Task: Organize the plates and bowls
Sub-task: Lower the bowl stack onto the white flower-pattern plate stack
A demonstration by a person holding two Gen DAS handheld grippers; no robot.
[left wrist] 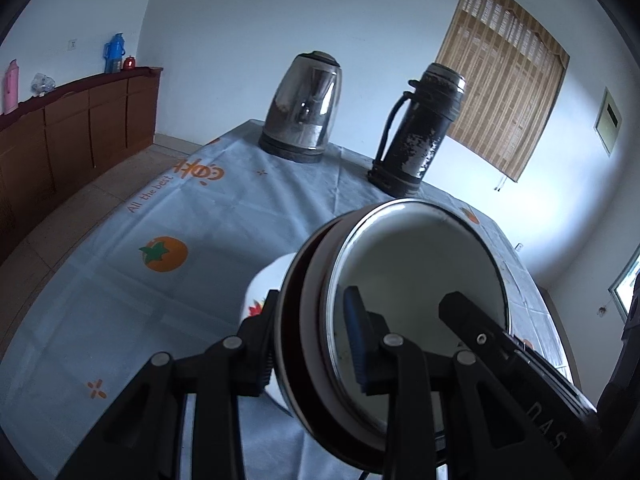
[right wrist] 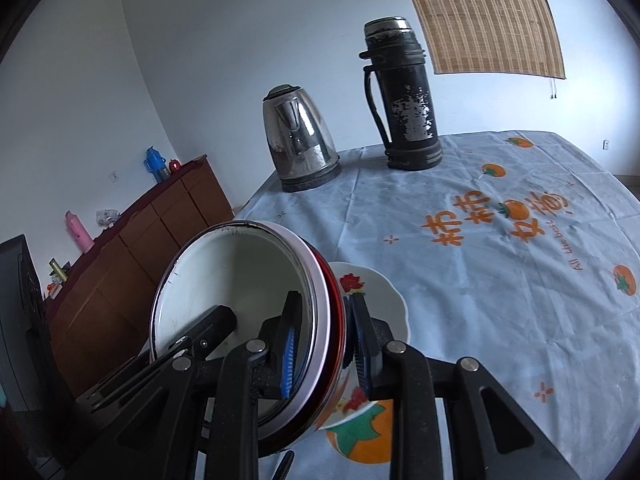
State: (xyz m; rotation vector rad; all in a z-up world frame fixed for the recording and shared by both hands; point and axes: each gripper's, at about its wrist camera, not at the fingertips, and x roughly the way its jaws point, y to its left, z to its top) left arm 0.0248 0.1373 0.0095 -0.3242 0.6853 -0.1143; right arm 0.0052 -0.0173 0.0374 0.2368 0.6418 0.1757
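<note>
A stack of nested bowls, white enamel inside with red and grey rims point(left wrist: 416, 264) point(right wrist: 224, 276), is held tilted above the table by both grippers. My left gripper point(left wrist: 312, 336) is shut on its rim, one finger inside and one outside. My right gripper point(right wrist: 324, 340) is shut on the opposite rim the same way. Each view shows the other gripper's finger inside the bowl. A white plate with red flowers point(right wrist: 380, 300) lies on the table just behind the stack and shows partly in the left wrist view point(left wrist: 264, 280).
A steel kettle point(left wrist: 304, 108) point(right wrist: 298, 144) and a black thermos flask point(left wrist: 416, 132) point(right wrist: 402, 96) stand at the far side of the table with the blue persimmon-print cloth point(right wrist: 500, 280). A brown sideboard point(left wrist: 80, 128) runs along the wall.
</note>
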